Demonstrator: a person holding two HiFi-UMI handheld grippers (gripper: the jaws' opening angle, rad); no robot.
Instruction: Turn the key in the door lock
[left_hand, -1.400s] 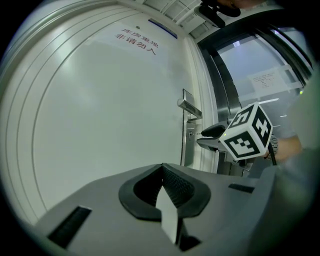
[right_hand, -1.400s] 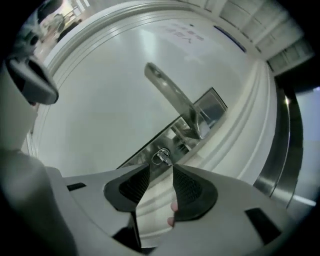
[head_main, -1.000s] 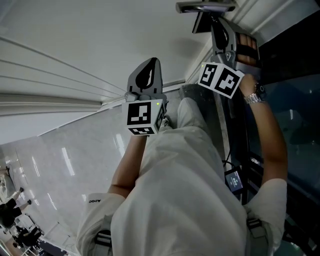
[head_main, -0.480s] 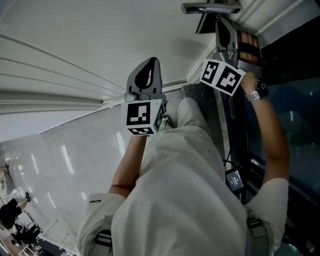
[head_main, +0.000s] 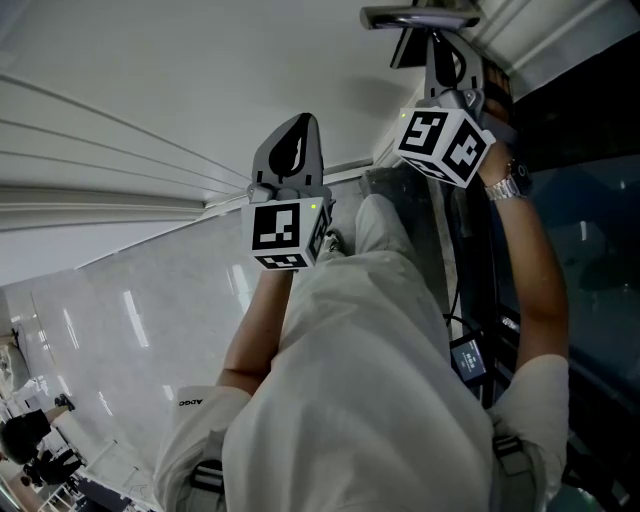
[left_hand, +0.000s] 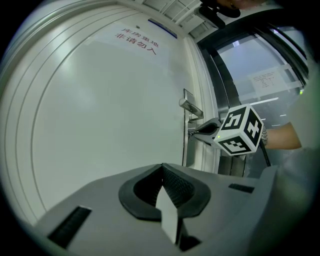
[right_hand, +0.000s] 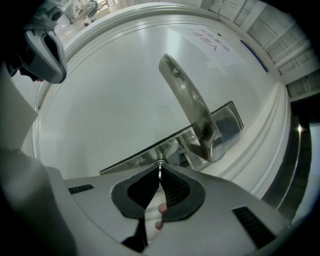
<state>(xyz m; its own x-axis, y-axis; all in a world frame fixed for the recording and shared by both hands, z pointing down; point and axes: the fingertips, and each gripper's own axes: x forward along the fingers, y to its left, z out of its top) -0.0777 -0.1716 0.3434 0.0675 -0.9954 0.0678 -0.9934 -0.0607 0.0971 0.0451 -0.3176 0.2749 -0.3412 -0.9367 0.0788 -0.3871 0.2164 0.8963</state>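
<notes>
1. Just now, a closing of the right gripper (left_hand: 196, 133), from spread wide to almost pressed together, onto the flat head of the key (right_hand: 159, 169).
2. Also a roll of that wrist since a second ago: marker cube (head_main: 440, 145) now showing two faces in the head view, against one flat face before.
3. Likely meaning: grasp made, turn of the key barely begun, task still early; no sign either way of the lock giving.
4. Right gripper at present: pinches the key, seen as a thin metal edge between the very tips of the pads, with the nose close against the steel lock plate (right_hand: 150, 156).
5. Key itself: seated in the lock on that plate, just below the lever handle (right_hand: 192, 107), at the edge of the white door (left_hand: 100, 125).
6. Left gripper (left_hand: 162, 175): pressed together on nothing, held well back from the door, touching nothing.
</notes>
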